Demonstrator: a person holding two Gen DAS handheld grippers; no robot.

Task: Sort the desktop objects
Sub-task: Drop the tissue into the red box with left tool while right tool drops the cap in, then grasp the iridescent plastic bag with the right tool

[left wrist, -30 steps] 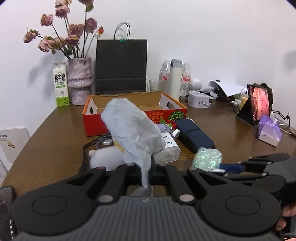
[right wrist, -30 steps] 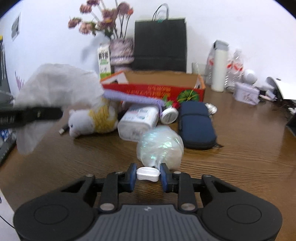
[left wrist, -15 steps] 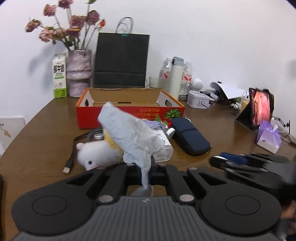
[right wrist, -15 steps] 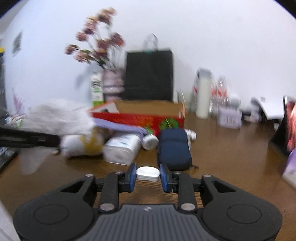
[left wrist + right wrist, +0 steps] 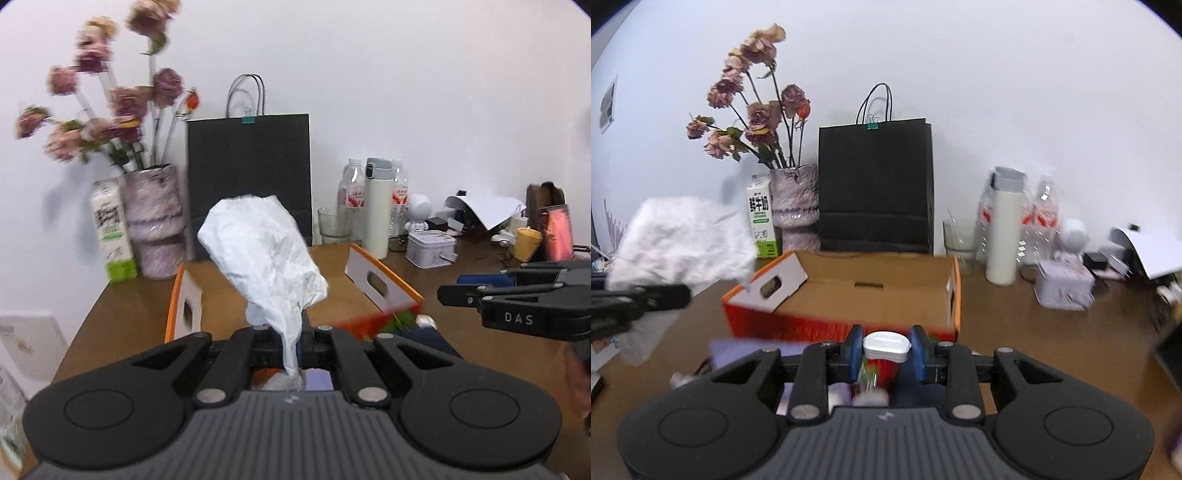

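My left gripper [image 5: 291,345] is shut on a crumpled white tissue [image 5: 264,254] and holds it in the air in front of the open red and orange cardboard box [image 5: 382,286]. My right gripper [image 5: 886,350] is shut on the white cap of a small bottle [image 5: 885,345] with a red body, held just before the near wall of the box [image 5: 827,325]. The box's brown floor looks bare. The tissue also shows at the left of the right wrist view [image 5: 679,236]. The right gripper shows at the right of the left wrist view [image 5: 517,299].
Behind the box stand a black paper bag [image 5: 875,184], a vase of dried roses [image 5: 794,206], a milk carton [image 5: 761,221], a glass [image 5: 956,236], a white flask [image 5: 1003,229] and water bottles. A tin [image 5: 1063,286] and small clutter lie at right. A purple item [image 5: 738,349] lies below.
Both grippers have risen and moved forward toward the box, carrying the tissue and the bottle. The toy, pouch and other desk items have dropped out of sight below.
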